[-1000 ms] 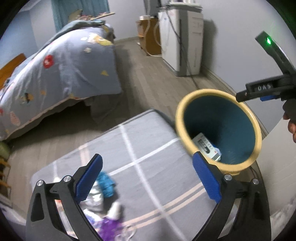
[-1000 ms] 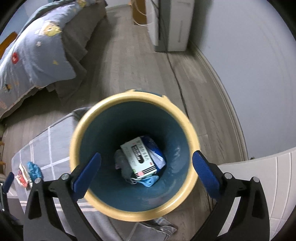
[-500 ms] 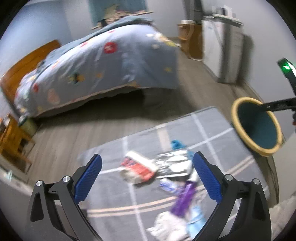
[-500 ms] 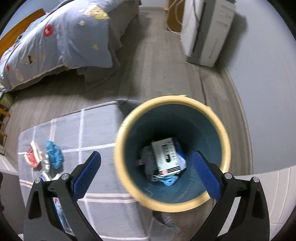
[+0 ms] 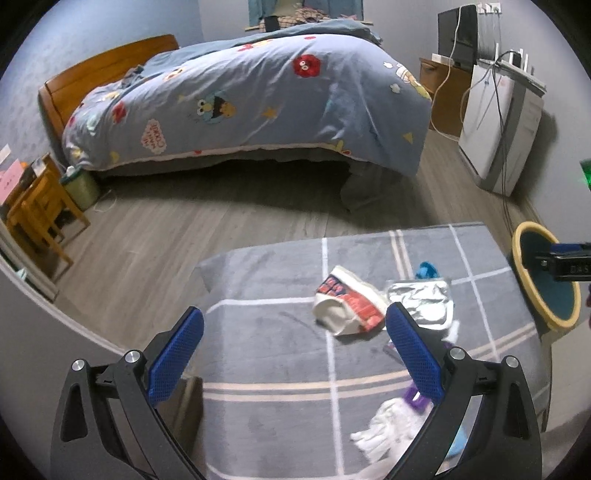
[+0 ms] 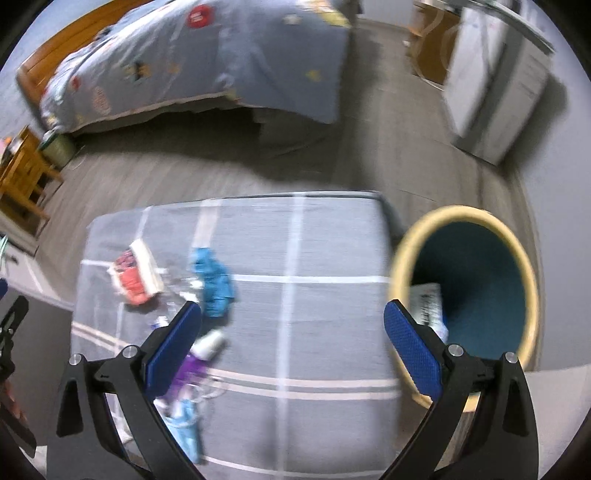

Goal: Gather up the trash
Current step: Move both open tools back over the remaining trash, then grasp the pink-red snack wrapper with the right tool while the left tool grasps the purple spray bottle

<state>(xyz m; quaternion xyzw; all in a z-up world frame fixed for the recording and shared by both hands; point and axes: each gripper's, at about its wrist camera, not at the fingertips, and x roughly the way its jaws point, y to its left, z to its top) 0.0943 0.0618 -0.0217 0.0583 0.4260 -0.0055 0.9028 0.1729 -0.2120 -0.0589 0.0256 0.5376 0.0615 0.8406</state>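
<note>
Left gripper [image 5: 293,356] and right gripper [image 6: 291,343] both spread wide, empty; red-white wrapper [image 5: 349,304] frame centre, bin [image 6: 469,291] right.

Bed [image 5: 236,99] with wooden headboard [image 5: 96,75] against the far wall, covered by a blue cartoon-print duvet [image 5: 288,110] that hangs over the near side and foot end. Grey plank floor [image 5: 155,236] between bed and a grey rug [image 5: 266,332] with pale grid lines. Left edge: wooden chair [image 5: 35,218]; beside it, near the headboard corner, a green lidded bin [image 5: 79,184]. Right wall: white appliance [image 5: 502,122] with cables on top; behind it a wooden cabinet [image 5: 441,99] carrying a dark screen [image 5: 458,33].
</note>
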